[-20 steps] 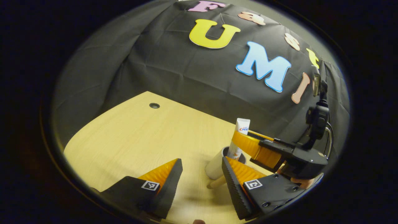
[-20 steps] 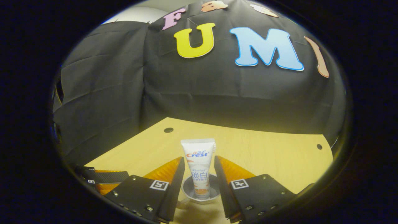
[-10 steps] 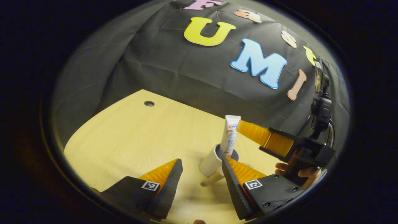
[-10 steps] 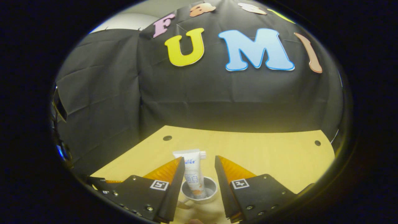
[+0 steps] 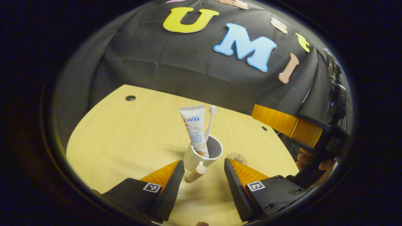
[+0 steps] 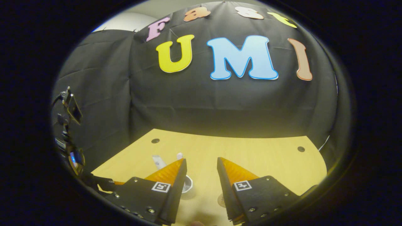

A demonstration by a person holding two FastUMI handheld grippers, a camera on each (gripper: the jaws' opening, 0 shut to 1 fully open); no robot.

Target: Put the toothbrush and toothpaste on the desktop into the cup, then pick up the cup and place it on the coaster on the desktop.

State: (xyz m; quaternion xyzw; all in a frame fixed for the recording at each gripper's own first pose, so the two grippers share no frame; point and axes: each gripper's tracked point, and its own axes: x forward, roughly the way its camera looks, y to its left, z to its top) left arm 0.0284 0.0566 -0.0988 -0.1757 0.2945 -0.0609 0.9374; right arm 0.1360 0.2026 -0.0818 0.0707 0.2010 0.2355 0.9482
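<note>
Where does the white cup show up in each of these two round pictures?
Left gripper view: the cup stands low in the middle, just above the gap between the left claw's fingers, with the toothpaste and toothbrush standing in it.
Right gripper view: only a sliver of the cup shows, low and left of centre, beside the right claw's left finger.
Shared landmark: the toothpaste top.

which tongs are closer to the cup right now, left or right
Left. The left tongs are open with the cup's handle just ahead between their fingers. The right tongs, also open and empty, sit off to the cup's side.
</note>
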